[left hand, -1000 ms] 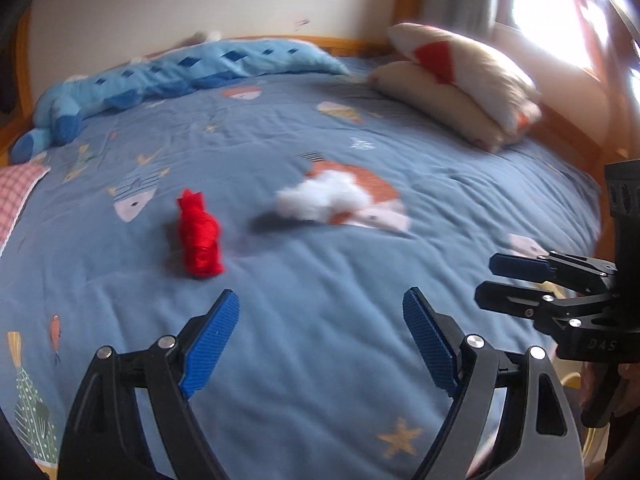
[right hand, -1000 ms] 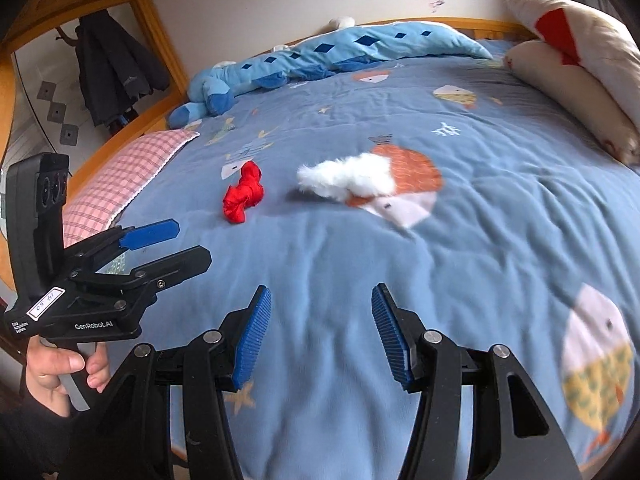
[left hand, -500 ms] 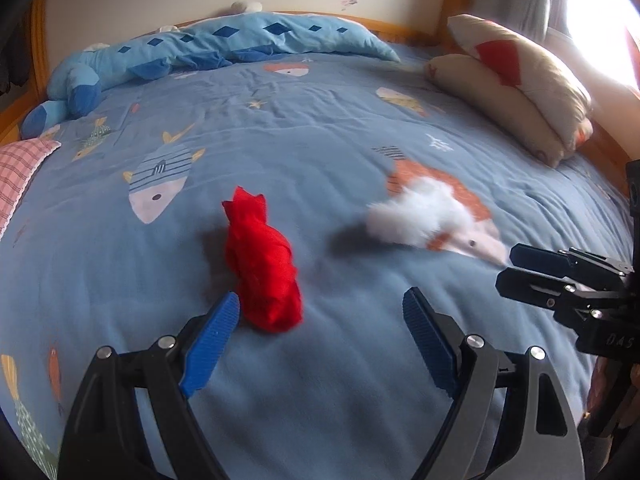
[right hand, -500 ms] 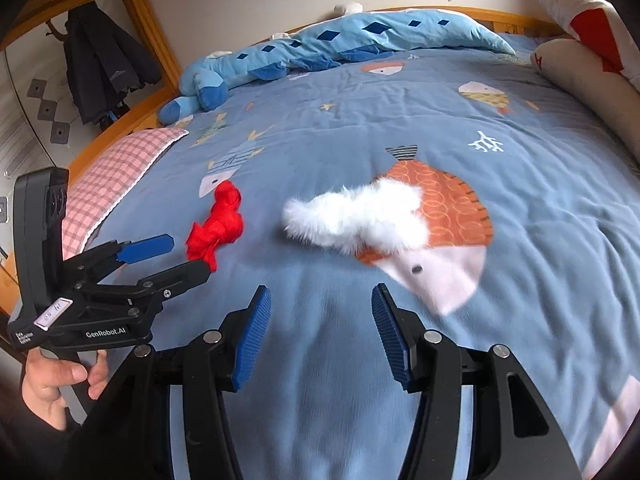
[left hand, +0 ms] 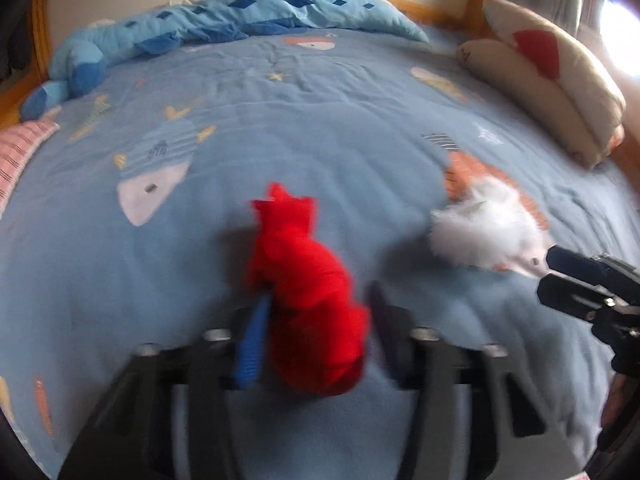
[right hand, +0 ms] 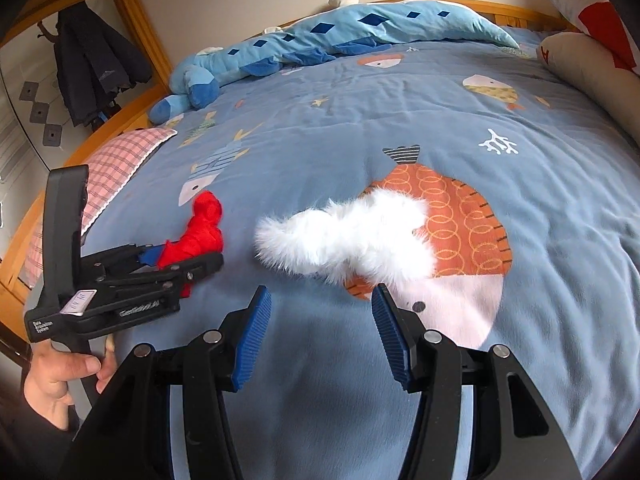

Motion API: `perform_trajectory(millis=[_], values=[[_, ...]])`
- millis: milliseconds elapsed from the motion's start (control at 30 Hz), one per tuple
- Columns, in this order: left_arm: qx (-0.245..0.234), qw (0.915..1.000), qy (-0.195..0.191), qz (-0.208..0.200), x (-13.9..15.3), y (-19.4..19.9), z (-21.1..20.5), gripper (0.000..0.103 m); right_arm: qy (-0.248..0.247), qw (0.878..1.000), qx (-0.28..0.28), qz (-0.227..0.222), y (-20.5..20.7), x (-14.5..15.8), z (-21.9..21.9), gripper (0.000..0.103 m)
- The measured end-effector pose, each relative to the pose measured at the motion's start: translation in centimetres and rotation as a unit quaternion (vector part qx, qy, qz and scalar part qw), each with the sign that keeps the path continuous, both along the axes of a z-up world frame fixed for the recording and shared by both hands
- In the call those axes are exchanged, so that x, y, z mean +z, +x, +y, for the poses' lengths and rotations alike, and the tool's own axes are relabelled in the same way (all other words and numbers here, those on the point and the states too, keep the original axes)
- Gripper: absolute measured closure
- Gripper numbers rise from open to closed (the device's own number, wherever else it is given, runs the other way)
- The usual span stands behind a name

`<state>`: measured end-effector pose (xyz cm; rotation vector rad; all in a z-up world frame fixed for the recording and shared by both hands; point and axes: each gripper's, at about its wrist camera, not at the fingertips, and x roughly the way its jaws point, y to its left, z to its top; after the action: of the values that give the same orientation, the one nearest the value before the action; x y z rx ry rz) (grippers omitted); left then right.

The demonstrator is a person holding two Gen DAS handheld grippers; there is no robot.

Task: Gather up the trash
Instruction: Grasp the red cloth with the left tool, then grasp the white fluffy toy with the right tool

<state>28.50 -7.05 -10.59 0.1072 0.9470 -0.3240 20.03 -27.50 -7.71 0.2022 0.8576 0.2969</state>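
The left claw (left hand: 316, 332) clamps the red rag (left hand: 308, 300) on the bed (right hand: 540, 200); the right claw (right hand: 320, 332) gapes empty before the white fluff (right hand: 348, 236).

Open blue bedspread (right hand: 540, 208) around the white fluff (right hand: 352, 236); red wad (right hand: 200, 232) near on its left.

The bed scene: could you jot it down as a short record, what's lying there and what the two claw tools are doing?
surface: blue fish-print quilt
red wad: crumpled red wad lying on the quilt
white fluff: furry white strip to the right of the red wad, untouched
left gripper: fingers either side of the red wad, closing; view blurred, grip not certain
right gripper: open, just short of the white fluff
far edge: long blue plush toy
right edge: pillows
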Motion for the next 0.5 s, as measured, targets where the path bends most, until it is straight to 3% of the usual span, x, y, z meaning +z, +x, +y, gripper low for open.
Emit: perform_trajectory(millis=[100, 300, 500], values=[[-0.003, 0.9993, -0.036, 0.003, 0.6, 0.1, 0.6, 0.066, 0.001, 1.000, -0.003, 0.001, 0.6, 0.1, -0.2, 0.046], [-0.010, 0.9993, -0.033, -0.012, 1.5, 0.0, 0.2, 0.066, -0.025, 1.000, -0.007, -0.008, 1.6, 0.5, 0.4, 0.025], [-0.022, 0.9991, -0.034, -0.012, 1.7, -0.1, -0.4, 0.066, -0.061, 0.998, -0.007, -0.007, 3.7, 0.1, 1.6, 0.016]])
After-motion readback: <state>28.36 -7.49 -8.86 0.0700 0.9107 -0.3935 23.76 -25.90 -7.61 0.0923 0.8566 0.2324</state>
